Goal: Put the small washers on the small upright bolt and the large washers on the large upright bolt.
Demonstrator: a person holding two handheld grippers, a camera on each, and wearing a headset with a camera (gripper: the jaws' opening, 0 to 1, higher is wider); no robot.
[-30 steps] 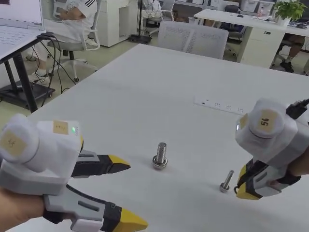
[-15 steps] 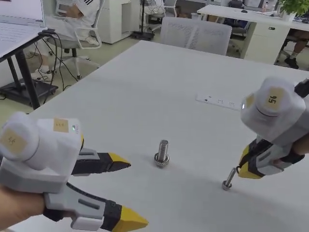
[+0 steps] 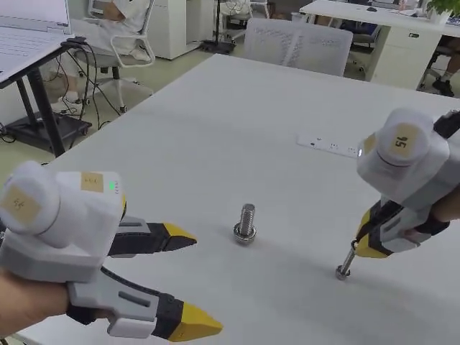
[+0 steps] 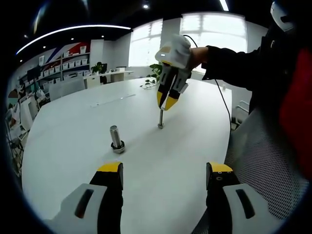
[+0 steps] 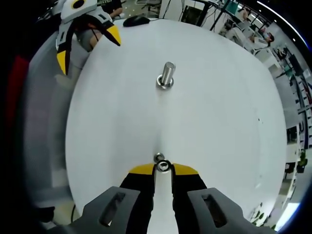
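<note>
Small washer (image 5: 163, 166) pinched in right gripper (image 3: 365, 248) at tip of small bolt (image 3: 345, 264) on white table (image 3: 215, 129).
Left gripper (image 3: 194, 282) hangs wide open near the large bolt (image 3: 246, 223), which stands upright well apart from the small one.

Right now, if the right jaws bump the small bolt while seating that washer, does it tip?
Probably, and easily: the small bolt is tall and thin and stands on its head alone on the smooth table. No fixture shows at its base, so it may also slide. The washer pinched in the right gripper is tiny bare metal, so likely slippery.
</note>
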